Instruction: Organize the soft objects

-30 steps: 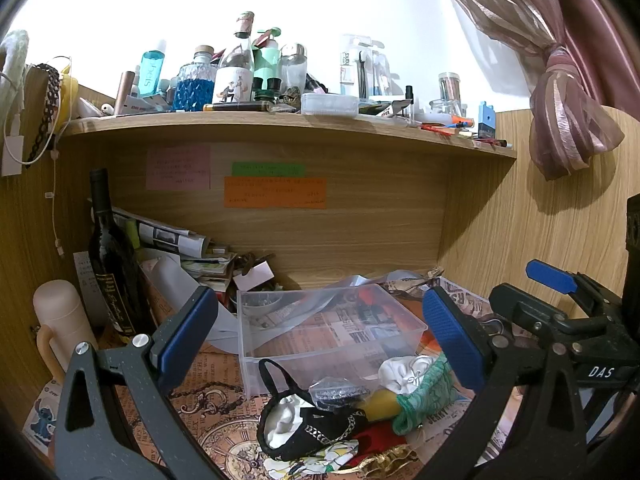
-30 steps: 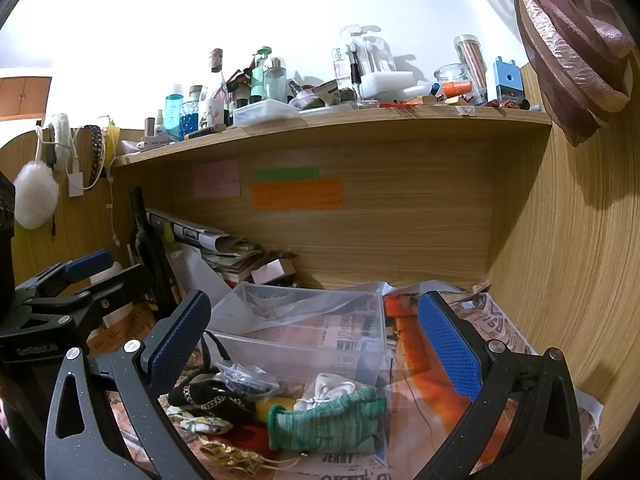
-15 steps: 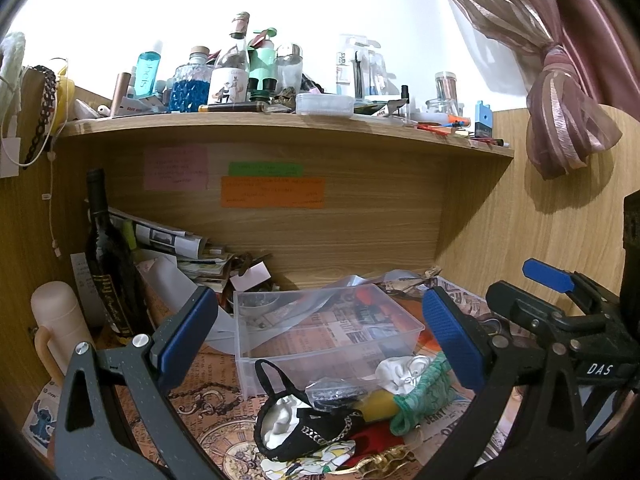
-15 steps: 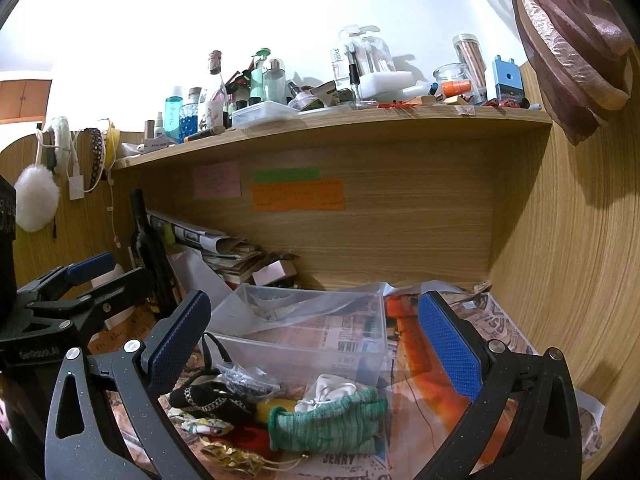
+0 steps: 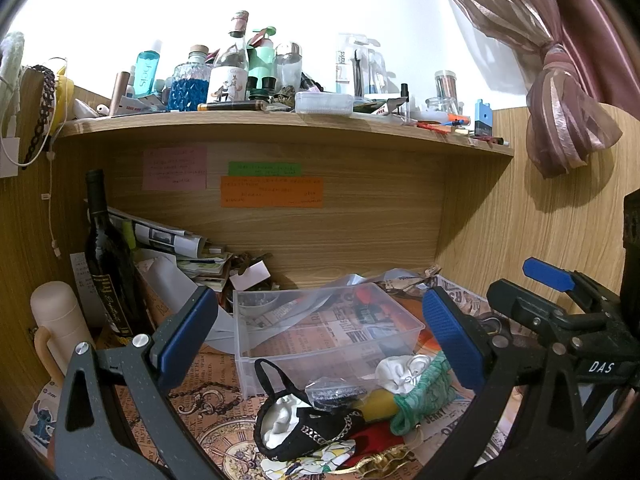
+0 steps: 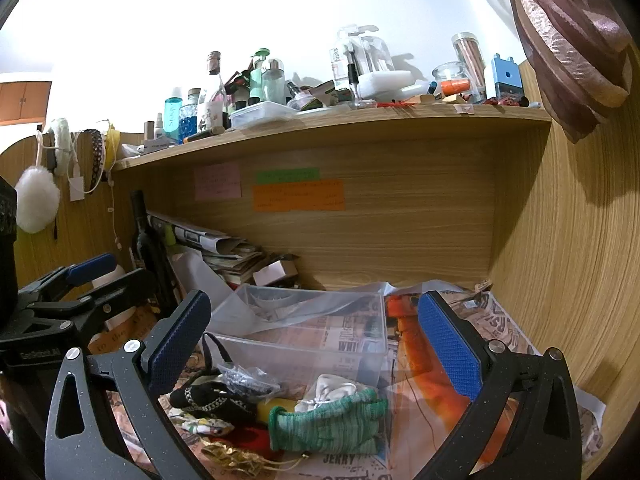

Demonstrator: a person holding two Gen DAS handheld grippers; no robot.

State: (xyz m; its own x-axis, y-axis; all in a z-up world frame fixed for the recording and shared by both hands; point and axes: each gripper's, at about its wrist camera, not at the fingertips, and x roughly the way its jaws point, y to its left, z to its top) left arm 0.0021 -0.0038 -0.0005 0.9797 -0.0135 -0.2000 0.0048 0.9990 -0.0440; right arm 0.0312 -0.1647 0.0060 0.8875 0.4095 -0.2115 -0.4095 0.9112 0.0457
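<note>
A pile of soft things lies on the newspaper-covered desk in front of a clear plastic box (image 5: pixel 328 328) (image 6: pixel 304 340). It holds a black chain-trimmed pouch (image 5: pixel 312 428) (image 6: pixel 212 398), a green knitted glove (image 6: pixel 324 424) (image 5: pixel 424 396), a white cloth (image 5: pixel 396 368) (image 6: pixel 332 386), a yellow piece and a red piece. My left gripper (image 5: pixel 320 340) is open and empty above the pile. My right gripper (image 6: pixel 316 332) is open and empty, also above the pile. The right gripper shows in the left wrist view (image 5: pixel 560 308).
A dark wine bottle (image 5: pixel 108 256) and a cream mug (image 5: pixel 60 320) stand at the left. Stacked papers (image 5: pixel 180 248) lie behind the box. An upper shelf (image 5: pixel 280 120) carries several bottles and jars. A wooden wall (image 6: pixel 560 260) closes the right side.
Both grippers have drifted slightly; the scene shifts a little in each view. Nothing has been taken hold of or moved.
</note>
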